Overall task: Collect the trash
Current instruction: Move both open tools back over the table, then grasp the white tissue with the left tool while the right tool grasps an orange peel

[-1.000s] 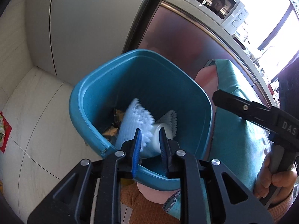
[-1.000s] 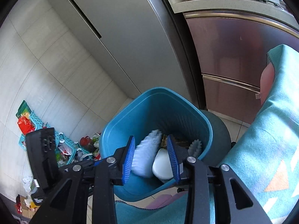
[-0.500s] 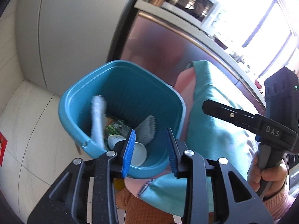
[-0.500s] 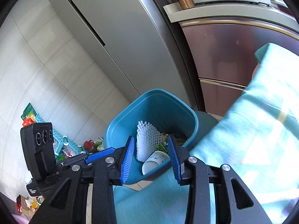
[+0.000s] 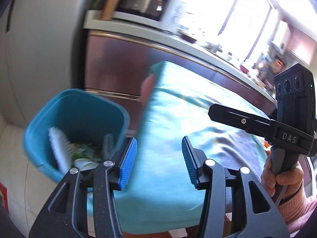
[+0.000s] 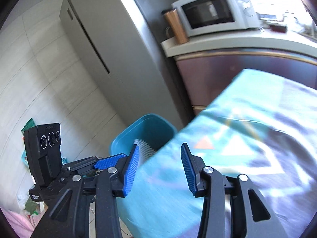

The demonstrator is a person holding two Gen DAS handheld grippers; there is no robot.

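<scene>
The blue waste bin (image 5: 65, 119) stands on the tiled floor (image 6: 39, 83) just beside the end of the bench (image 5: 178, 119), which is draped in a turquoise cloth, so rubbish lifted off the top only has to be carried over the edge and let go. Inside lie white foam fruit netting (image 5: 57, 148), a white cup (image 5: 83, 162) and some green wrappers, so this drop looks finished. The left hand-held gripper (image 5: 159, 158) hangs over the cloth with its blue pads apart and nothing between them; its jaws have just been opening. The right hand-held gripper (image 6: 159, 167) is likewise parted and empty, its jaws also just opening, and points toward the bin's near edge. Both seem freed for another piece.
</scene>
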